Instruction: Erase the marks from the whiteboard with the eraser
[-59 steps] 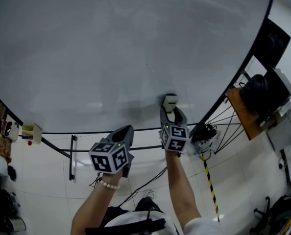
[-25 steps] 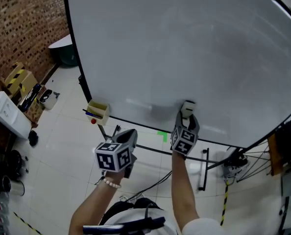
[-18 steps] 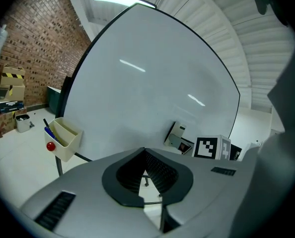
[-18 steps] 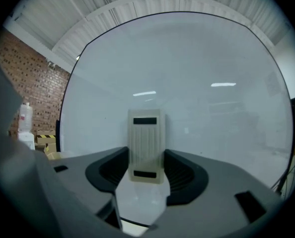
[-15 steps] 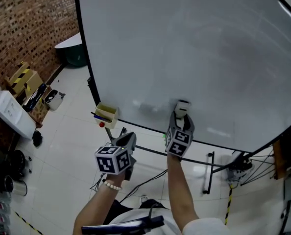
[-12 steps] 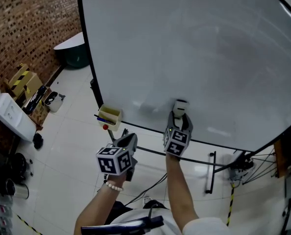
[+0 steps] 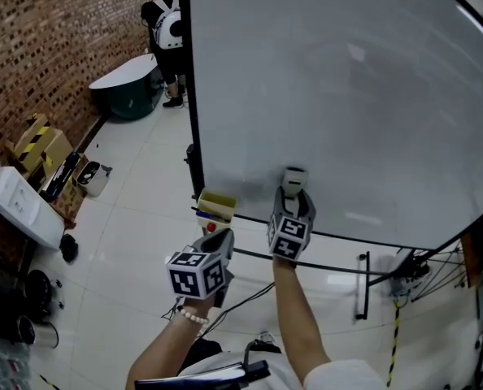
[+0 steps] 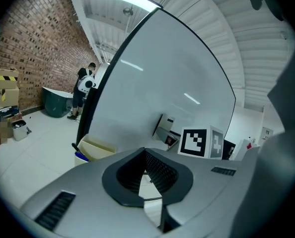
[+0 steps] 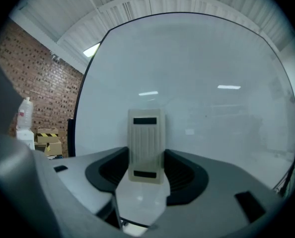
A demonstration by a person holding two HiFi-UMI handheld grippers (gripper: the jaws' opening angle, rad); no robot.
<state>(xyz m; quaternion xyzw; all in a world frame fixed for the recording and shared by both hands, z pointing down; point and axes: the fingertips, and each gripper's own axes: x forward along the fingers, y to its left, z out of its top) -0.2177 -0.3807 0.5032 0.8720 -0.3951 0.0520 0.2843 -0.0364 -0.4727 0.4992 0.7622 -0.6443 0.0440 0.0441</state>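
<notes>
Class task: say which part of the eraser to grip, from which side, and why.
Take the eraser by its two long parallel edges, near the lower end, coming from its ribbed back, as the right gripper does. Its other face is turned toward the whiteboard and should stay free.

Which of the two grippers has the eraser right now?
The right gripper: its jaws clamp the beige eraser up by the whiteboard. The left gripper hangs lower, jaws together with nothing between them.

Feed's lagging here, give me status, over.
Right gripper shut on eraser, against whiteboard near bottom edge. Left gripper shut, empty. Yellow box left of eraser, apart.
</notes>
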